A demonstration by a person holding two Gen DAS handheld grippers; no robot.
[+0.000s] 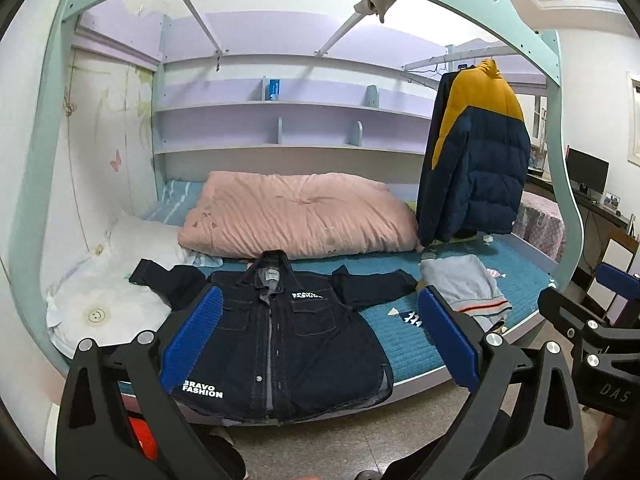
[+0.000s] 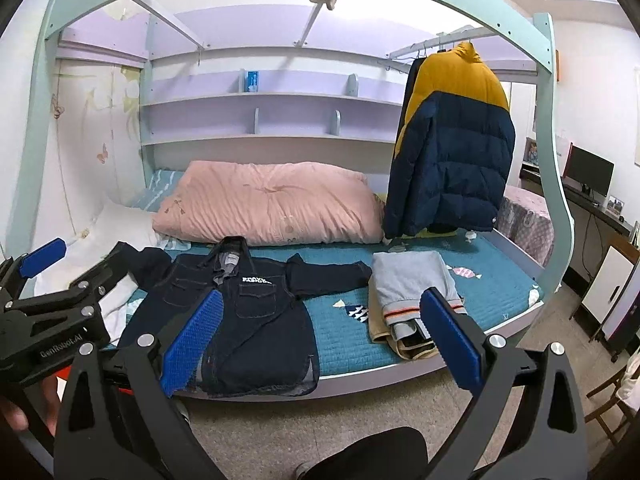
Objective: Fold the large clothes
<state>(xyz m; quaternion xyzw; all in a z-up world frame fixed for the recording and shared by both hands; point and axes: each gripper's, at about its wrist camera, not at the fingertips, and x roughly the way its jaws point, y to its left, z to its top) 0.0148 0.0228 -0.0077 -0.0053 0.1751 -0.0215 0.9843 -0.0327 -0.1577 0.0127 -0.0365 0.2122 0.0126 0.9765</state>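
A dark denim jacket (image 1: 288,332) with white "BRAVO FASHION" print lies spread flat, front up, sleeves out, on the teal bed cover (image 1: 404,340); its hem hangs at the bed's front edge. It also shows in the right wrist view (image 2: 240,312). My left gripper (image 1: 320,340) is open and empty, held back from the bed in front of the jacket. My right gripper (image 2: 324,336) is open and empty, also short of the bed, to the right of the jacket. Each gripper shows at the edge of the other's view (image 1: 588,328), (image 2: 60,292).
A folded grey garment (image 1: 464,284) lies on the bed right of the jacket (image 2: 416,284). A pink quilt (image 1: 296,216) and a white pillow (image 1: 108,292) sit behind. A navy and yellow puffer jacket (image 1: 476,156) hangs at the right. The bed frame arches overhead.
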